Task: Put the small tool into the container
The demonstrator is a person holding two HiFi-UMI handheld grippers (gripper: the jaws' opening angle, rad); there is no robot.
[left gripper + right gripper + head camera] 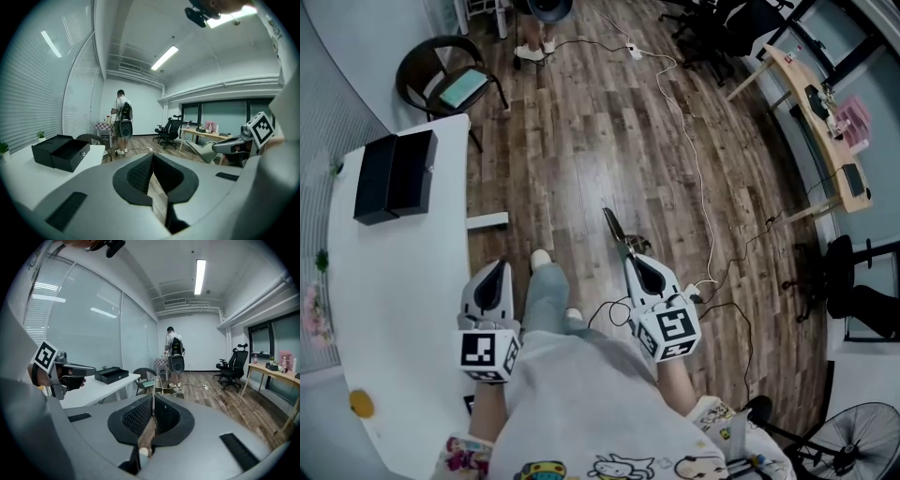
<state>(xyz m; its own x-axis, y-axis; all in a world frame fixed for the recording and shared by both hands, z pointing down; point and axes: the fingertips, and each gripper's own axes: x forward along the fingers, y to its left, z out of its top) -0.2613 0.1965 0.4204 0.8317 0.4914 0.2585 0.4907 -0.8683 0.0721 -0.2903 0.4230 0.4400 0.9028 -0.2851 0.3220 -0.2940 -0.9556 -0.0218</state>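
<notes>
Small tool (617, 232) is pinched in your right claw (630, 257), left claw (496, 270) closed on nothing; delivery to the black container (394, 175), ahead-left of both claws, remains.

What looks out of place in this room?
A white cable snakes loose across the wooden floor, a likely trip hazard. Otherwise tidy: right tongs grip a small tool, black box lies open on the desk.

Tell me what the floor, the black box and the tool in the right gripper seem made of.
Floor: wood or wood-look planks, with grain and seams and a light sheen.
Black box: matte, maybe card or plastic; can't tell.
Small tool: likely metal, thin with dull grey glints.
</notes>
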